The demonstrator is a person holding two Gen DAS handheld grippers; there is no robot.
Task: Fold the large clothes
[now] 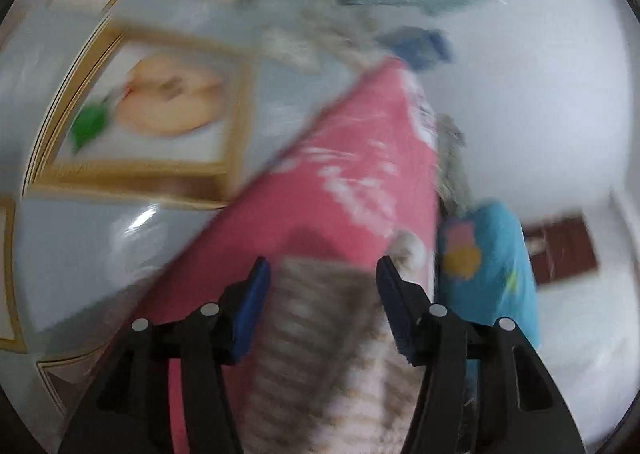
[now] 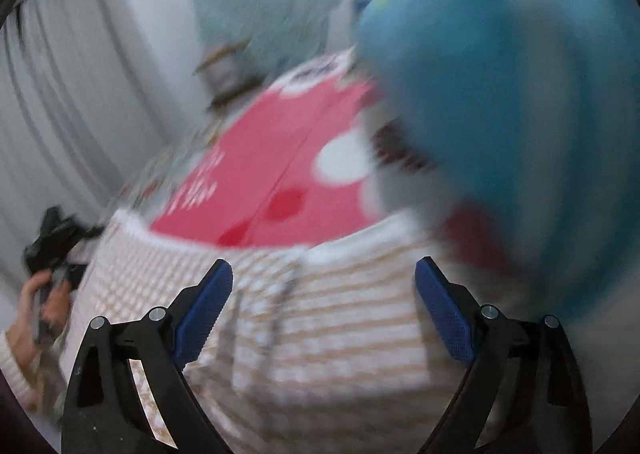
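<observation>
**Striped garment under both grippers**

The left gripper (image 1: 322, 274) stands with jaws apart, the striped garment (image 2: 328, 318) between them; whether its pads touch is lost in blur. The right gripper (image 2: 324, 274) gapes wide above the same cloth. Beyond lie a pink cloth (image 2: 256, 174) and a blue cloth (image 2: 500, 114).

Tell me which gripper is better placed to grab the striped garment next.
Left, probably. The left gripper already has the striped garment between its open jaws; the right gripper hangs wide open above it.
</observation>
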